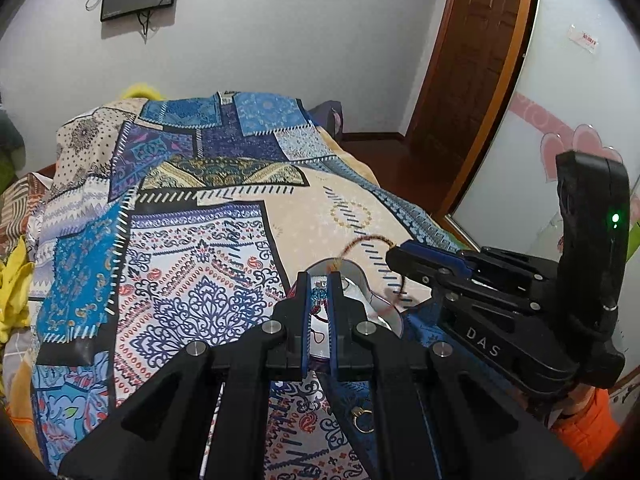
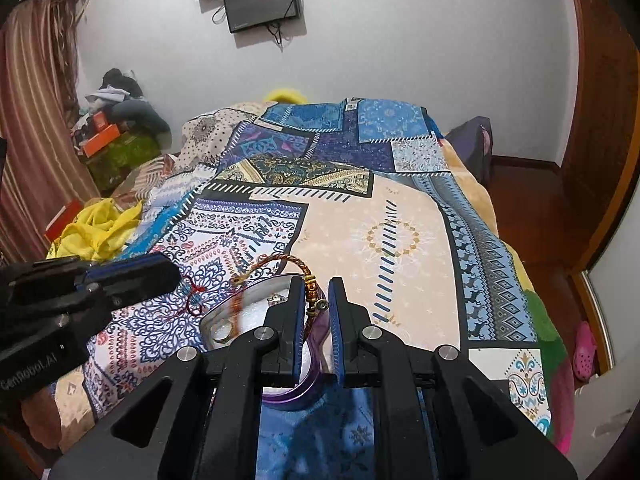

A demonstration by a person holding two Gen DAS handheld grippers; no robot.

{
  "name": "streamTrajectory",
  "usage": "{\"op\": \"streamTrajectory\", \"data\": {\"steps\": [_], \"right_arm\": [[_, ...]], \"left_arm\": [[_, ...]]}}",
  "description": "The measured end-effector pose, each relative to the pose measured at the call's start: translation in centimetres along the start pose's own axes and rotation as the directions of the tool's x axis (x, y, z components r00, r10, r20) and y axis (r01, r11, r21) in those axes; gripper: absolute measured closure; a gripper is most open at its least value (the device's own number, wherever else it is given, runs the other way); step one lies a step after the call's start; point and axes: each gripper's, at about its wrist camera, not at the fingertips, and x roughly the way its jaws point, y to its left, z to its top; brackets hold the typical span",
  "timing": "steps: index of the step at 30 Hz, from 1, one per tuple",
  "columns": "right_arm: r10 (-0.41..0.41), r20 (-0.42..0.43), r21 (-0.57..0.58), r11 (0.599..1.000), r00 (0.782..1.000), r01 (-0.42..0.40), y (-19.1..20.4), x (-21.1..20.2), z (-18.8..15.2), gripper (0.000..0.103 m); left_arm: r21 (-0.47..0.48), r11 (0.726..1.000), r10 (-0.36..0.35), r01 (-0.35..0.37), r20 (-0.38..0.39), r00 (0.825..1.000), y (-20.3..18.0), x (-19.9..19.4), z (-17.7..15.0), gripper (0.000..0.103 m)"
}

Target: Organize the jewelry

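Note:
A purple heart-shaped jewelry box (image 2: 308,384) with a pale lining (image 1: 352,280) lies open on the patterned quilt. My left gripper (image 1: 319,296) is nearly closed on a red cord bracelet with blue beads (image 1: 318,294), above the box; the bracelet also shows in the right wrist view (image 2: 194,298). My right gripper (image 2: 316,304) holds a brown-orange braided cord bracelet with beads (image 2: 310,290) loosely between its narrow jaws, its loop (image 2: 276,260) arching over the box. A ring (image 2: 222,334) lies in the box. A gold ring (image 1: 362,420) lies on the quilt under my left gripper.
The bed's patchwork quilt (image 2: 360,232) fills both views. Yellow cloth (image 2: 100,232) lies at the bed's left side. A wooden door (image 1: 476,60) and a mirrored wardrobe stand to the right. Screens (image 2: 260,0) hang on the far wall.

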Motion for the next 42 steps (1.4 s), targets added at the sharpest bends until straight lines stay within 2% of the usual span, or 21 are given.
{"op": "streamTrajectory", "data": {"steps": [11, 18, 21, 23, 25, 31, 35, 42], "right_arm": [[0.005, -0.018, -0.033, 0.999, 1.000, -0.006, 0.1, 0.6, -0.1, 0.093], [0.029, -0.035, -0.012, 0.999, 0.999, -0.030, -0.7, 0.4, -0.1, 0.092], [0.018, -0.064, 0.015, 1.000, 0.998, -0.017, -1.8, 0.7, 0.0, 0.090], [0.019, -0.081, 0.033, 0.999, 0.997, -0.017, -2.4, 0.9, 0.0, 0.082], [0.023, -0.083, 0.043, 0.999, 0.996, -0.019, -2.8, 0.8, -0.1, 0.079], [0.043, -0.100, 0.018, 0.999, 0.994, -0.041, -2.4, 1.1, -0.4, 0.075], [0.052, -0.103, -0.020, 0.998, 0.993, -0.054, -1.4, 1.7, 0.0, 0.075], [0.029, -0.124, -0.099, 0.994, 0.992, -0.041, 0.3, 3.9, 0.5, 0.076]], "left_arm": [[-0.045, 0.998, -0.054, 0.050, -0.079, 0.995, 1.0, 2.8, -0.8, 0.097], [-0.016, 0.998, -0.059, 0.058, -0.101, 0.993, 0.3, 3.5, -1.1, 0.097], [-0.006, 0.999, -0.051, 0.051, -0.105, 0.993, 0.1, 3.6, -1.0, 0.097], [-0.007, 0.999, -0.043, 0.043, -0.107, 0.993, 0.2, 3.6, -0.9, 0.094], [-0.008, 0.999, -0.036, 0.035, -0.105, 0.994, 0.3, 3.5, -0.8, 0.090], [-0.005, 1.000, -0.003, 0.003, -0.084, 0.996, 0.8, 2.6, -0.8, 0.081], [-0.004, 1.000, 0.026, -0.027, -0.081, 0.996, 1.4, 2.1, -1.1, 0.081], [-0.044, 0.998, 0.037, -0.041, -0.089, 0.995, 3.3, 2.0, -1.7, 0.081]]}}
